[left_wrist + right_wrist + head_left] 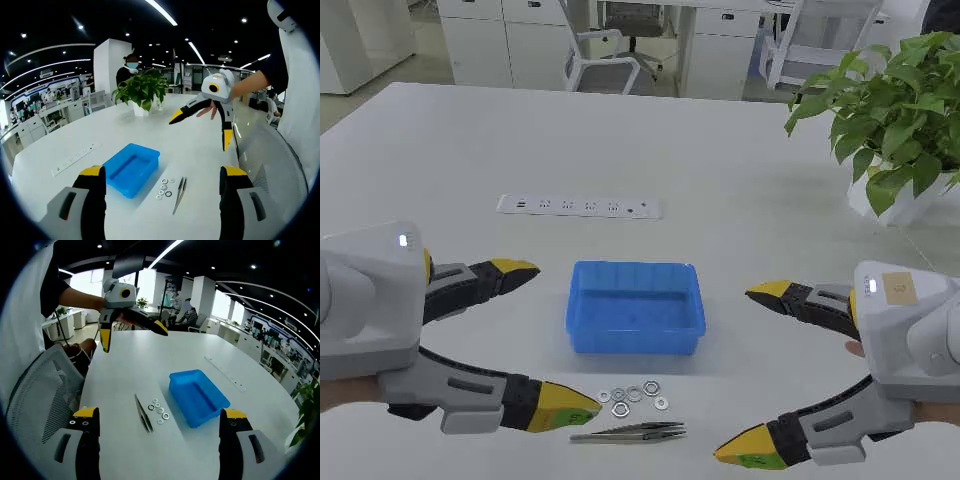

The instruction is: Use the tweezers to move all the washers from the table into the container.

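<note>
Both grippers hover above the table point(720, 180), jaws spread wide, nothing held: left gripper point(548, 337) beside the blue container point(635, 340), right gripper point(750, 372) on the opposite side. Washers point(635, 393) lie in a small loose cluster on the table just in front of the container; none seen inside it. Tweezers point(628, 432) lie flat just beside the cluster, on the person's side, untouched. Step in hand, as I read it: pick up the tweezers. They are thin and flush with the surface, so the jaws probably need to come down low and close across the two arms partway along, leaving the tips free and able to pinch. Approach from the near side, away from the washers; a jaw sweeping in from the container side would likely scatter them. Keep the other gripper clear, or use it to steady the container. Power strip point(578, 206) and plant point(895, 110) well apart, no concern
</note>
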Available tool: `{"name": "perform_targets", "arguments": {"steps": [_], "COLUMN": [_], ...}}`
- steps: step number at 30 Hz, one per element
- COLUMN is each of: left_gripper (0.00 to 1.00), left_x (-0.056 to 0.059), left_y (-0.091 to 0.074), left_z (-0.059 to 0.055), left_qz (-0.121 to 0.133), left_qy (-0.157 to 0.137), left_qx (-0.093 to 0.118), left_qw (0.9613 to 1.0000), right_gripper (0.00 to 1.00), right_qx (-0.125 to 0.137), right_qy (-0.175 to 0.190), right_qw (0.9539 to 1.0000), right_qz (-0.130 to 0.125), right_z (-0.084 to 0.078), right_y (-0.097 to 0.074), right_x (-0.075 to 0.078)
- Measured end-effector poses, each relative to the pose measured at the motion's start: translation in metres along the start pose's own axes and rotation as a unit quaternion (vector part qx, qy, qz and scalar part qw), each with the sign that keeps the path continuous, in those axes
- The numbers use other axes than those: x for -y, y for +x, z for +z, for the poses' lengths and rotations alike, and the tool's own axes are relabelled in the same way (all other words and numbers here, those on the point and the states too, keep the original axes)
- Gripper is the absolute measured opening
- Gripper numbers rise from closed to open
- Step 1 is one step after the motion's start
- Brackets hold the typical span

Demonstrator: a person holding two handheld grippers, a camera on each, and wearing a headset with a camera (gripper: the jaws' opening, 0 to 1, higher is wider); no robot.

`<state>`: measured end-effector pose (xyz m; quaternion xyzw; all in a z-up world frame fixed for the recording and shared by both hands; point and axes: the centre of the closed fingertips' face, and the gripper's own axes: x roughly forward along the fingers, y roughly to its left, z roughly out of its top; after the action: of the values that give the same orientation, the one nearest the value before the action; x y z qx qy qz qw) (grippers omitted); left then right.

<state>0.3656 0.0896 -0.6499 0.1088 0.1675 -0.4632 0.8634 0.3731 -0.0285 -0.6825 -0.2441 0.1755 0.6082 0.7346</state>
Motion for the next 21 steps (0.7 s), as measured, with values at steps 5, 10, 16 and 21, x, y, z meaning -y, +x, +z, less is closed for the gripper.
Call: {"name": "perform_targets", "arguments": {"steps": [5,10,16,21], "left_gripper": [1.00,1.00,1.00,1.00], "left_x": [0.0012,0.0017,0.0023,0.0026], "left_y": [0.0001,-0.0004,-0.0010,-0.0009], "left_z": [-0.0013,-0.0024,-0.0039,-0.0061], "left_qz": [-0.001,-0.001,-0.001,-0.002], "left_qy": [0.001,0.001,0.001,-0.001], "left_qx": [-0.003,-0.005,-0.008,-0.010], "left_qw": [1.0000,1.0000,1.0000,0.9999], "right_gripper": [0.89,0.90,0.90,0.89], "right_qx": [0.001,-0.002,-0.005,-0.006], "right_qy": [0.003,0.003,0.002,0.005], "right_qw": [1.0000,1.0000,1.0000,0.9999], "right_qz": [0.003,0.005,0.008,0.011], "right_z": [0.0013,-0.0001,-0.0011,-0.0015], "right_y": [-0.0002,-0.0005,-0.0004,0.0005], "right_x": [-0.0018,-0.0031,-0.0056,-0.0057]}}
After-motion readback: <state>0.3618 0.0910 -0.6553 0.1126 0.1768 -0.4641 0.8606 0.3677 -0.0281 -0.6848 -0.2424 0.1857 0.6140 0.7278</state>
